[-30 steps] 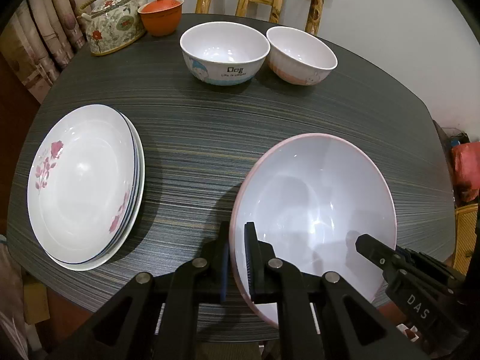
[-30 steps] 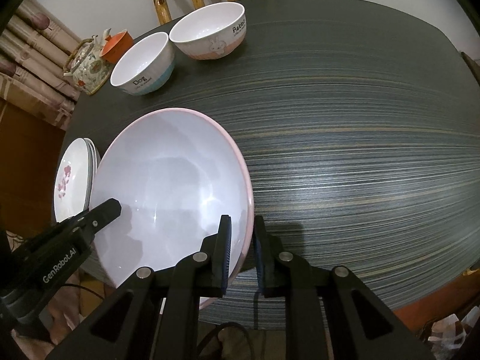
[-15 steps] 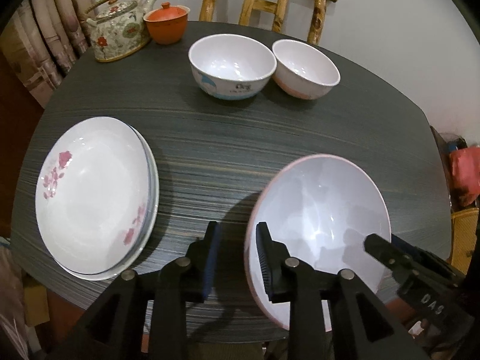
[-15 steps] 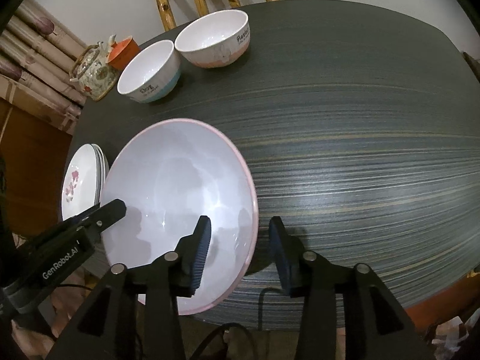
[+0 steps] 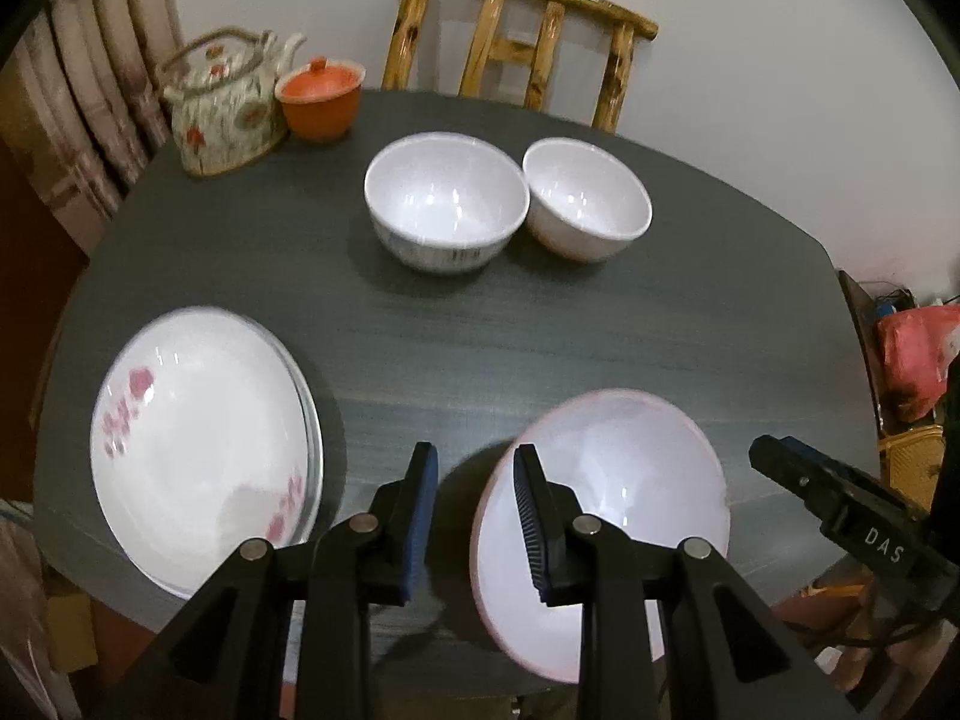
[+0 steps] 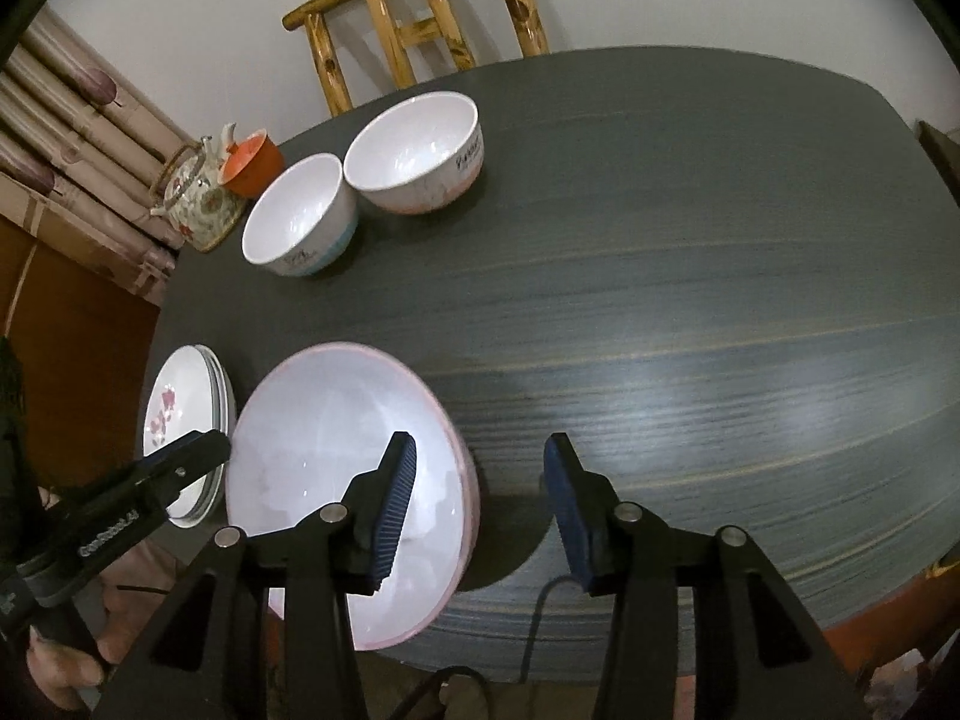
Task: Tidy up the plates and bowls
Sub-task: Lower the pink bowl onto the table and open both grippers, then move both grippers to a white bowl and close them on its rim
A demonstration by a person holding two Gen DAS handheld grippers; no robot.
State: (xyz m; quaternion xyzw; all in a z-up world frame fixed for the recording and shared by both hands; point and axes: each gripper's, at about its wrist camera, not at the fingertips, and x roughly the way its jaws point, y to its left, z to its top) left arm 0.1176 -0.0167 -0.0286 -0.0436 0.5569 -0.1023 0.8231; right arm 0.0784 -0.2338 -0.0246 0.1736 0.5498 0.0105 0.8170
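Observation:
A large white bowl with a pink rim (image 5: 624, 480) (image 6: 336, 450) rests on the dark table near its front edge. My left gripper (image 5: 474, 462) hangs open above the bowl's left rim, and neither pad touches it. My right gripper (image 6: 480, 444) is open wider over the opposite rim and is also clear of it. A stack of flowered plates (image 5: 192, 438) (image 6: 174, 414) lies to the left of the bowl. Two smaller white bowls (image 5: 444, 198) (image 5: 588, 198) stand side by side at the back of the table.
A flowered teapot (image 5: 222, 108) and an orange lidded cup (image 5: 321, 96) stand at the back left corner. A wooden chair (image 5: 516, 42) is behind the table (image 5: 600, 330). A hand (image 6: 66, 672) grips the left tool's handle. Red bags (image 5: 912, 354) lie off the right edge.
Both grippers were shut on opposite rims of the large bowl; both have opened, let go and risen back from it. The bowl stays on the table.

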